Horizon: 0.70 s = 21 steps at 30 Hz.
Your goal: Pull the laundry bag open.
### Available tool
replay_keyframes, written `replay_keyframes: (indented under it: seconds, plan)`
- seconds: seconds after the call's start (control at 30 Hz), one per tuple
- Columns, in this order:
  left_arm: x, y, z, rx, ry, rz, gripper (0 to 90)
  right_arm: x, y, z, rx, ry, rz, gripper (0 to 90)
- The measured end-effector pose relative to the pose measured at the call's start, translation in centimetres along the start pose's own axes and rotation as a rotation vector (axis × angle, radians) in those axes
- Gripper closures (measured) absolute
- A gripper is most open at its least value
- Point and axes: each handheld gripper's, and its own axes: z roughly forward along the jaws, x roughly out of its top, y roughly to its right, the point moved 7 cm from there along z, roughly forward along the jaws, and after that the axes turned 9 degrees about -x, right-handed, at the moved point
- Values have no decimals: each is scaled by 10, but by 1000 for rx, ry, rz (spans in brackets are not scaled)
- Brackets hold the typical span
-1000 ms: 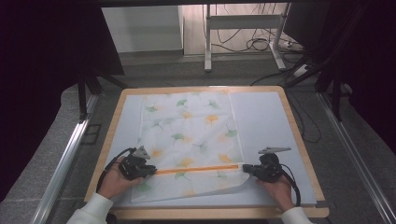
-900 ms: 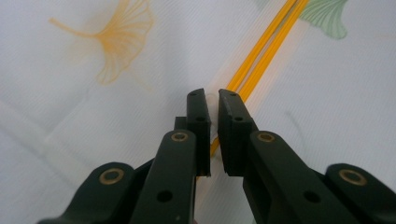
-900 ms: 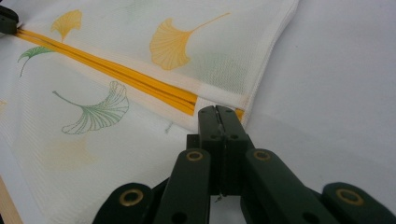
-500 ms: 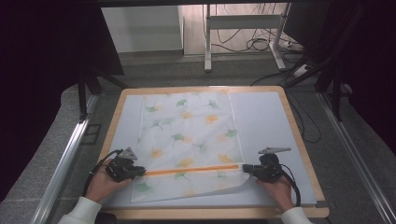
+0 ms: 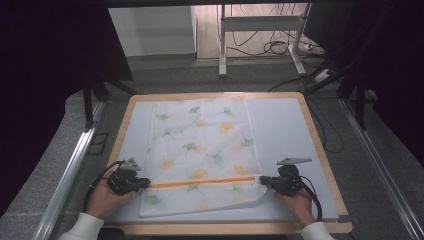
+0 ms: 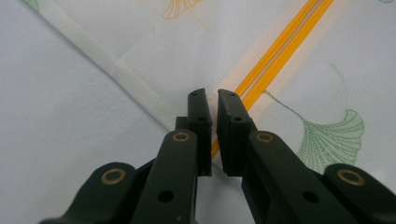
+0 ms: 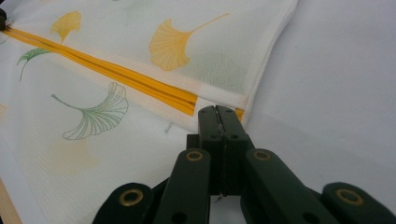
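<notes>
Since a second ago my left gripper (image 5: 136, 183) has slid outward to the cloth's (image 5: 202, 150) left edge, its jaws nearly together over the orange stripe's (image 5: 202, 182) end with a slit between them. My right gripper (image 5: 267, 181) holds where it was, jaws pressed tight at the stripe's other end. Between them the cloth lies flat on the desk (image 5: 285, 130).

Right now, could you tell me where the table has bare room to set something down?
The widest free patch is the pale mat right of the white ginkgo-leaf printed cloth, up to the wooden table rim. A narrower strip runs left of the cloth. The near edge is crowded by both hands.
</notes>
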Motion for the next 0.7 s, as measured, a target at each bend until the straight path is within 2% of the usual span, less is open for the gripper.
replay_keyframes:
  seconds: [0.23,0.33,0.4,0.5,0.6,0.7]
  plan:
    - [-1,1,0,3,25,-11,850,0,0,0,-5,3,0,898]
    - [0,1,0,12,51,-21,834,0,-1,-1,-7,9,-4,896]
    - [2,1,-2,39,80,-16,790,-1,0,-1,-8,14,-12,896]
    - [8,2,-5,52,146,-41,708,-1,0,-3,-4,20,-17,892]
    - [14,4,-9,58,205,-63,650,2,0,-8,4,59,-22,827]
    - [21,4,-12,86,249,-76,601,6,0,-14,5,97,-37,765]
